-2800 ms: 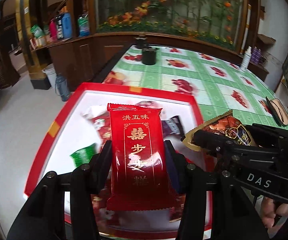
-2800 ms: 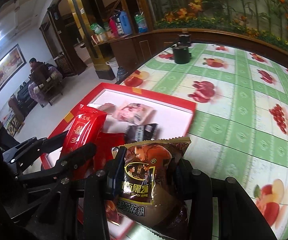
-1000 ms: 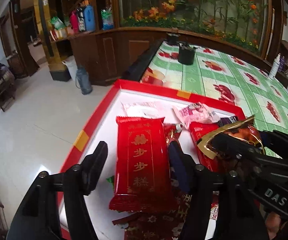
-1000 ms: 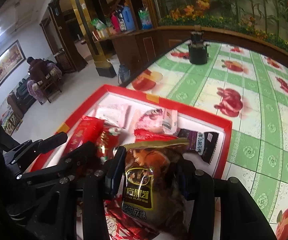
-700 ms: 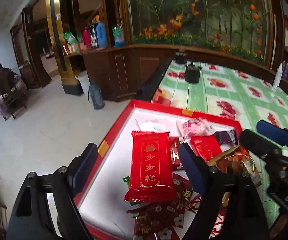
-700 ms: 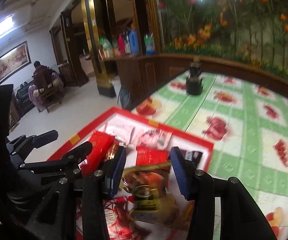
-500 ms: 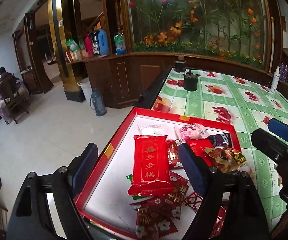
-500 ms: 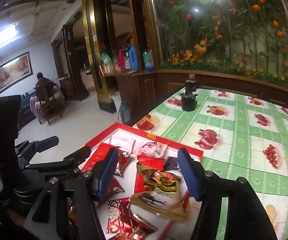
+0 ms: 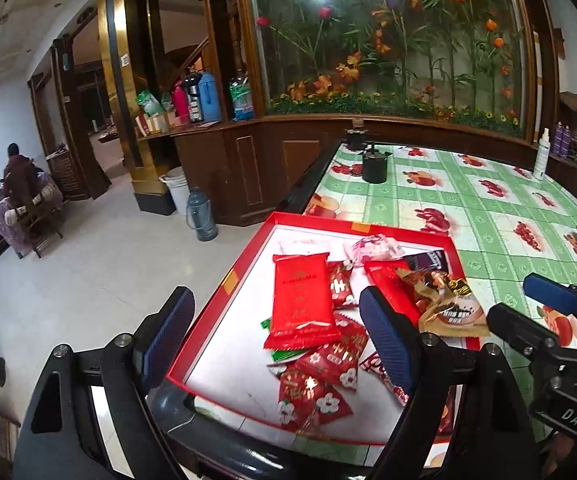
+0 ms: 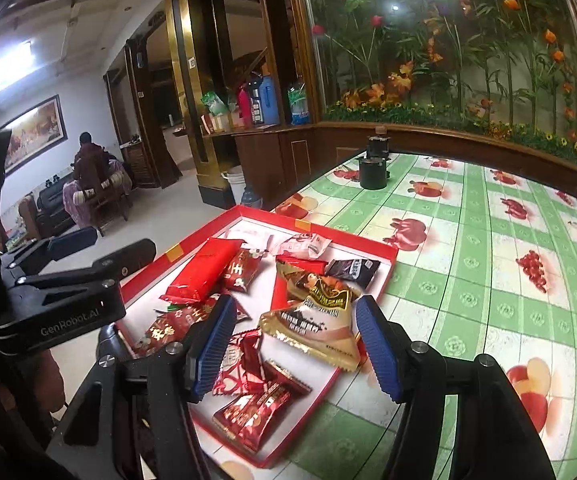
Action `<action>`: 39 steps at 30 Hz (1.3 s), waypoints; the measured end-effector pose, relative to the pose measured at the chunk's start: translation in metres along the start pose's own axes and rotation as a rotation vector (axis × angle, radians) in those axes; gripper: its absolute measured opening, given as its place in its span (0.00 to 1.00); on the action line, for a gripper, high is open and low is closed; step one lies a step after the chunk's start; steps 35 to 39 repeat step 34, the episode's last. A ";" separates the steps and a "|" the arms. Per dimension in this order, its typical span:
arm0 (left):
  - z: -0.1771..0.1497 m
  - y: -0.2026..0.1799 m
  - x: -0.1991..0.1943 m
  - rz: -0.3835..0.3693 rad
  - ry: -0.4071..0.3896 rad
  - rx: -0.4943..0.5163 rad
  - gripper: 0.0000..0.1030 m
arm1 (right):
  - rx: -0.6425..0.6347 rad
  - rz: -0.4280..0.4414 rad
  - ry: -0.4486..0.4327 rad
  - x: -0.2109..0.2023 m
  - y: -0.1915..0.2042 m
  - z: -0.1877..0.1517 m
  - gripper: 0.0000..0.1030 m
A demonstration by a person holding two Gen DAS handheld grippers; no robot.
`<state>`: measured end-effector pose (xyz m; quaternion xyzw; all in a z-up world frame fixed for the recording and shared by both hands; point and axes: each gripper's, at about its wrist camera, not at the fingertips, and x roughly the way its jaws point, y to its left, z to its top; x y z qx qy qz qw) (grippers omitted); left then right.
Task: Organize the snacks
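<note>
A red-rimmed tray (image 9: 224, 280) (image 10: 388, 276) holds several snack packets. A long red packet (image 9: 300, 304) (image 10: 204, 272) lies on top at the left. A brown and gold packet (image 9: 444, 304) (image 10: 316, 312) lies at the tray's right edge. Small red flowered packets (image 9: 316, 384) (image 10: 256, 404) lie at the near side. My left gripper (image 9: 276, 340) is open and empty above the tray's near left. My right gripper (image 10: 296, 344) is open and empty above the brown packet.
The tray sits at the corner of a table with a green fruit-print cloth (image 10: 488, 248). A black pot (image 9: 374, 164) (image 10: 373, 172) and a white spray bottle (image 9: 541, 156) stand at the far side. The floor drops away to the left.
Both grippers opened and let go of their packets, the long red one and the brown one, which now lie in the tray. Both grippers then pulled back and up.
</note>
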<state>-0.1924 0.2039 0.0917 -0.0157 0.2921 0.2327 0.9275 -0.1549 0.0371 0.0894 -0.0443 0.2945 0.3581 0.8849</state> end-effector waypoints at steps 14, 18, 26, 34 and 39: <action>-0.009 0.010 -0.004 0.046 0.006 -0.042 0.83 | -0.066 0.023 0.017 0.002 0.023 -0.007 0.62; -0.008 0.010 -0.001 0.044 0.019 -0.029 0.83 | -0.054 0.027 0.031 0.006 0.022 -0.007 0.62; -0.006 0.006 0.002 0.037 0.011 -0.013 0.83 | -0.056 0.029 0.050 0.016 0.020 -0.009 0.62; -0.003 -0.002 0.007 -0.022 0.017 -0.004 0.83 | -0.008 0.025 0.055 0.024 0.006 -0.008 0.62; -0.003 -0.002 0.007 -0.022 0.017 -0.004 0.83 | -0.008 0.025 0.055 0.024 0.006 -0.008 0.62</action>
